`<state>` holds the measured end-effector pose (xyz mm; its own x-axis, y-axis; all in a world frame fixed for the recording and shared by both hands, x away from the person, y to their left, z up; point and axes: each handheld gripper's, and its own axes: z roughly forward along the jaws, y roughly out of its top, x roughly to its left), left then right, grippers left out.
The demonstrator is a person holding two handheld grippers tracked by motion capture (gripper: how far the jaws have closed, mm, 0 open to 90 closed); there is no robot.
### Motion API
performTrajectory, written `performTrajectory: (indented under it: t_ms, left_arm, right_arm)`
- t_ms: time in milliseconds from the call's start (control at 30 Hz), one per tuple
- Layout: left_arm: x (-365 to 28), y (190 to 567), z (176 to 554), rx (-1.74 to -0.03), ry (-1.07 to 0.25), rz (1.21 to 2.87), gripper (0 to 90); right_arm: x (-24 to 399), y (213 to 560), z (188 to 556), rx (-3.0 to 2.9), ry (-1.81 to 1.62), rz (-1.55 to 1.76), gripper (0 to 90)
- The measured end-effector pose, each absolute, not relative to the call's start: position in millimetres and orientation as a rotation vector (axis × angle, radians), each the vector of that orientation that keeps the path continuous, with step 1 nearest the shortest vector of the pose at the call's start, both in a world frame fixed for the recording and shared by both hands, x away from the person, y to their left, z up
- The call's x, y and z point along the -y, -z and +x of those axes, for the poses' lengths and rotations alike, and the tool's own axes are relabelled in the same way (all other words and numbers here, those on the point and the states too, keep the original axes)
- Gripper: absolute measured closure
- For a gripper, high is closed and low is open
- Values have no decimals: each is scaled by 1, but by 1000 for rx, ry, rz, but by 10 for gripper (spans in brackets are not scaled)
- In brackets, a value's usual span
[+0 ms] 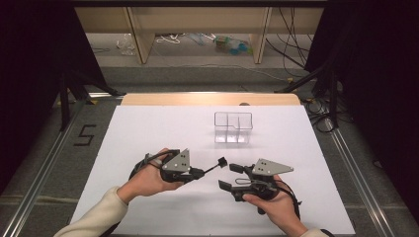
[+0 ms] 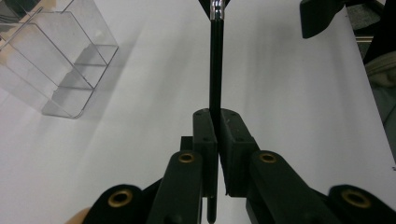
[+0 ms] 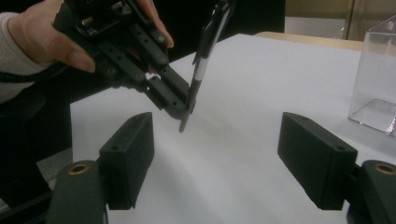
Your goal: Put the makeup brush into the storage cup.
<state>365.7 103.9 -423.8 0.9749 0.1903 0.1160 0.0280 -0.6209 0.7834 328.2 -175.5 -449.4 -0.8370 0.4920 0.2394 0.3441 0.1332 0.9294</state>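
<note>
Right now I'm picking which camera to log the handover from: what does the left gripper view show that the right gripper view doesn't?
Left gripper view alone: its own fingers clamped on the black brush handle, and the organizer's dividers.
Right gripper view alone: the hand carrying the left gripper, and the right gripper open.
Both: the white table and the clear organizer.

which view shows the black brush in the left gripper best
The right gripper view: the black brush shows side-on, clamped in the left gripper. The left gripper view looks along its handle; the high view shows it small.
</note>
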Motion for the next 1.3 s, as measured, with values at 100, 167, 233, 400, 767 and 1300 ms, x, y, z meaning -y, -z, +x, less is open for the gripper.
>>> performTrajectory:
  t_ms: [100,167,233,400,767,1300]
  left_arm:
    - [-103,424,365,-158,-236,2227,857]
    - [-102,424,365,-163,-232,2218,856]
    - [-101,424,364,-169,-227,2213,856]
    - [-99,425,363,-186,-223,2183,856]
    - [-98,424,364,-220,-201,2150,857]
    - [-97,423,365,-242,-186,2113,857]
  right_arm:
    - [173,449,330,-2259,-1822,850,319]
    - [171,449,331,-2239,-1831,836,341]
    - [169,449,331,-2232,-1848,839,372]
    - [164,449,332,-2217,-1893,881,451]
    - [156,448,335,-2158,-1937,885,584]
    - [153,449,336,-2065,-1923,794,736]
